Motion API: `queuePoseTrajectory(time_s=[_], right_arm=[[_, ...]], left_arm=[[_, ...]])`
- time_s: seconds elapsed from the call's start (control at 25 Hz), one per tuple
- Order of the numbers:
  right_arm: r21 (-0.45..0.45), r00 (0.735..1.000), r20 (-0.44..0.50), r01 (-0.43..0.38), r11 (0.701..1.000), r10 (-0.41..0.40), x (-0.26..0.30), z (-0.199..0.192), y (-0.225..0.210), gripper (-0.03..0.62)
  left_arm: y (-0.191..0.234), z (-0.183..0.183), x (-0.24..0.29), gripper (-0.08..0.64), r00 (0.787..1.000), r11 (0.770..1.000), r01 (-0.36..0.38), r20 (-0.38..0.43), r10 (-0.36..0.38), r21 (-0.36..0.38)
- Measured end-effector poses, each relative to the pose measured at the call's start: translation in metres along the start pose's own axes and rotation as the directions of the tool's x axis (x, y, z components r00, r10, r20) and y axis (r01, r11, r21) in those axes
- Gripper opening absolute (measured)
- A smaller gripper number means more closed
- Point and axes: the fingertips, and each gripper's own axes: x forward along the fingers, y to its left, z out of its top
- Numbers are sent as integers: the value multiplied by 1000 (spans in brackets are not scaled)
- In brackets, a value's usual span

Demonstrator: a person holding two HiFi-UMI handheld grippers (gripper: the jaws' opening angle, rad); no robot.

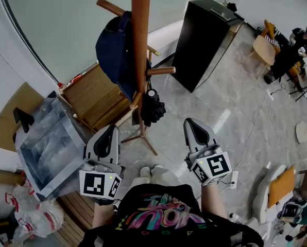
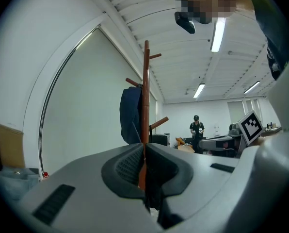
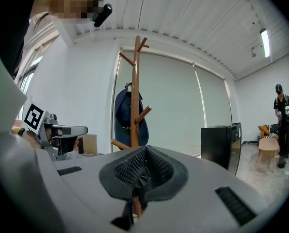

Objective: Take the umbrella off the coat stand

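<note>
Both jaws pressed together: left gripper point(image 1: 111, 131), right gripper point(image 1: 192, 124) | tiled floor point(image 1: 231, 104) | umbrella point(image 1: 152, 107) on coat stand point(image 1: 141, 30)

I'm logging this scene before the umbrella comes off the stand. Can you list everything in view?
coat stand: one, reddish-brown wood, centre
umbrella: one, black, folded, hanging low on the stand
bag or garment: one, navy, hanging on the stand's left side
cabinet: one, black, right of the stand
slatted seat: one, brown wood, left of the stand
metal bin: one, grey, far left
bystander: one, dark clothes, top right corner
left gripper: one, grey, shut, empty
right gripper: one, grey, shut, empty
</note>
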Motion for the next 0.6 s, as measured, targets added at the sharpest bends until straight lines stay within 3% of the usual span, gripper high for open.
queuePoseTrajectory(time_s=[0.6], right_arm=[[-2,989,40,-145,989,145,28,9,-32,15]], left_arm=[[-28,6,38,32,998,997,-63,24,62,35]])
